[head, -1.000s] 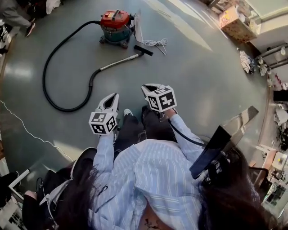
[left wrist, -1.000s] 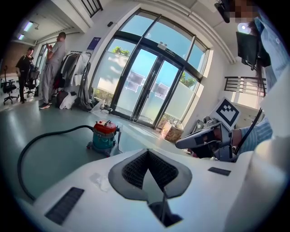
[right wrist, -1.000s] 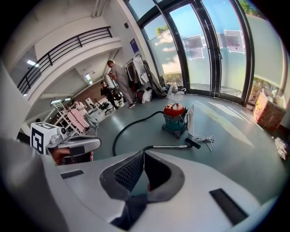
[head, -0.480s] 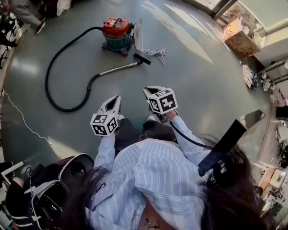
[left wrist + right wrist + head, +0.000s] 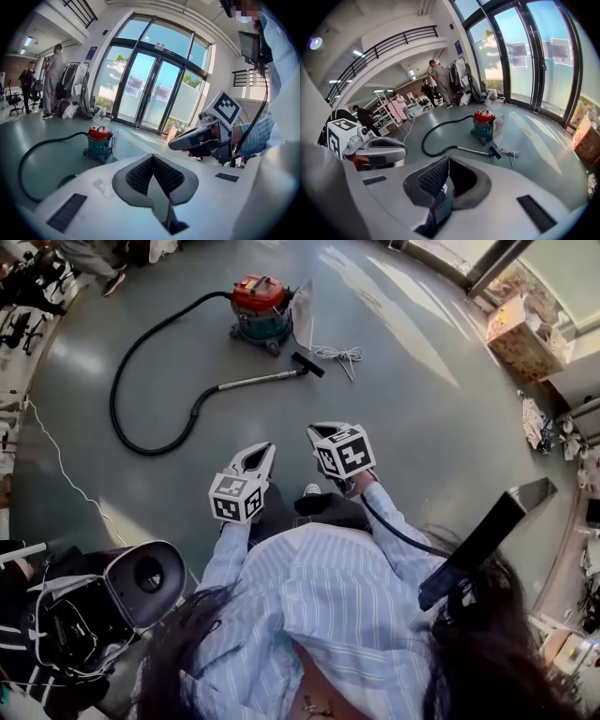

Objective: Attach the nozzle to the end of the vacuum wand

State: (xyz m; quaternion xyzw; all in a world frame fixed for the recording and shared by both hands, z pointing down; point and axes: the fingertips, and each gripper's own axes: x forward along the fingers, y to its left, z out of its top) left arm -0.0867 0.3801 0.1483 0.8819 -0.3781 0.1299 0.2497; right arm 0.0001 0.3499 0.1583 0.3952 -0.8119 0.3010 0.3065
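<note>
On the floor, toward 12 o'clock in the head view, the nozzle [image 5: 307, 364] lies at the far end of the wand [image 5: 258, 380]. Whether it is only touching that end or already pushed on cannot be told from this far off. The hose [image 5: 131, 390] curves from the wand's near end round to the vacuum [image 5: 261, 307] at 11 o'clock, and a loose cord [image 5: 339, 354] lies just beside the nozzle at its 3 o'clock.

Several slips are judged possible:
- The wand rests free on smooth floor, so it is likely to be slid or rolled away if the nozzle is pushed on while the tube is not held.
- A crooked fit is likely if the socket and tube end are not lined up.
- The cord could be snagged or dragged along with the nozzle.
- The stiff hose could pull the wand's end off line once it is lifted.
- Nothing can be gripped until the jaws are opened.

Both grippers are held side by side in front of the person's body, well apart from the wand. The left gripper [image 5: 260, 450] and right gripper [image 5: 322, 431] are aimed toward 12 o'clock and tipped downward, the right apparently more steeply. Each pair of jaws is closed tight, with nothing held.
</note>
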